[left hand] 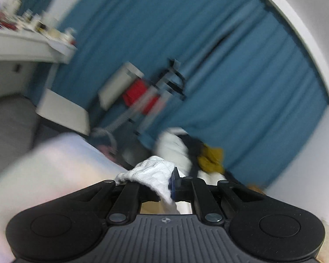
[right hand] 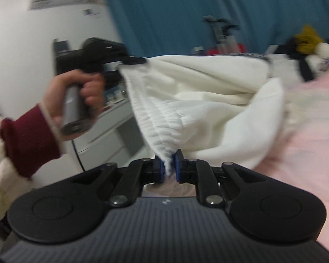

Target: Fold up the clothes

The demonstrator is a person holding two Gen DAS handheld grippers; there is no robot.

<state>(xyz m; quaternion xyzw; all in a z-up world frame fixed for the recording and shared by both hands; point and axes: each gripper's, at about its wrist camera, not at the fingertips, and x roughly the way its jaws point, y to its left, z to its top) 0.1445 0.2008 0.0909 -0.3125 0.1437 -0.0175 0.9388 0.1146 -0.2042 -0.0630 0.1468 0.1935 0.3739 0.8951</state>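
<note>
A white ribbed garment hangs stretched in the air between my two grippers above the pink bed. My right gripper is shut on one end of its ribbed waistband. My left gripper is shut on the other end, a bunch of white fabric covering its left finger. In the right wrist view the left gripper shows at upper left, held by a hand in a maroon cuff, clamping the waistband's far end. Both views are blurred by motion.
A pile of other clothes, white, dark and mustard yellow, lies at the far end of the bed, also in the right wrist view. Blue curtains hang behind. A white shelf with small items and a folding rack stand beyond the bed.
</note>
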